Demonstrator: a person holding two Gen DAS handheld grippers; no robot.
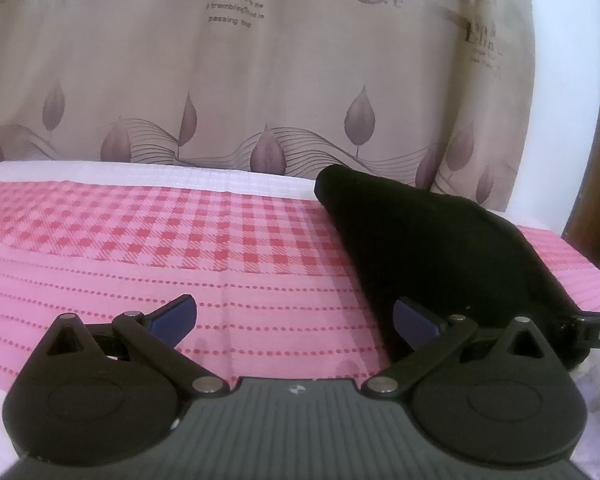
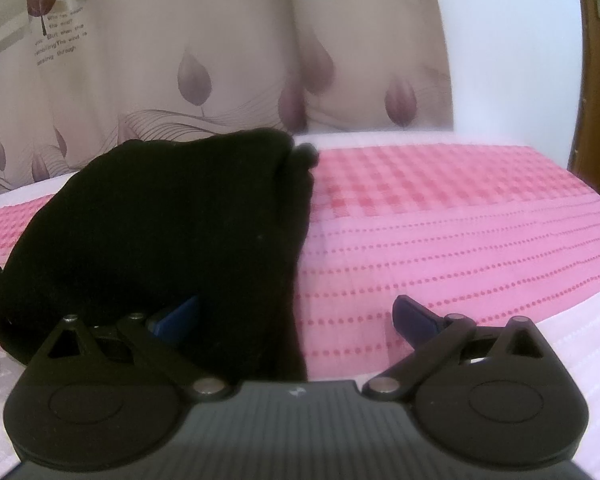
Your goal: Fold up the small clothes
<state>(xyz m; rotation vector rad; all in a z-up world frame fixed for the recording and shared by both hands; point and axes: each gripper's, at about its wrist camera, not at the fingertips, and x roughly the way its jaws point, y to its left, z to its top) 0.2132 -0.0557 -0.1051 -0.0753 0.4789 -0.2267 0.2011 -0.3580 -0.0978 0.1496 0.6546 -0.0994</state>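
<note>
Both tongs stand wide and hold nothing. The black garment [image 1: 432, 240] lies folded on the pink cloth [image 1: 140, 240], just right of the left tongs [image 1: 296, 320] and ahead-left of the right tongs [image 2: 296, 320] (its edge reaching between their fingers).

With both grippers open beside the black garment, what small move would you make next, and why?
Probably close the right gripper on the near edge of the black garment. Its jaws stand wide with that edge lying between them, unpinched, while the left gripper is open over bare pink cloth, the garment just to its right.
</note>
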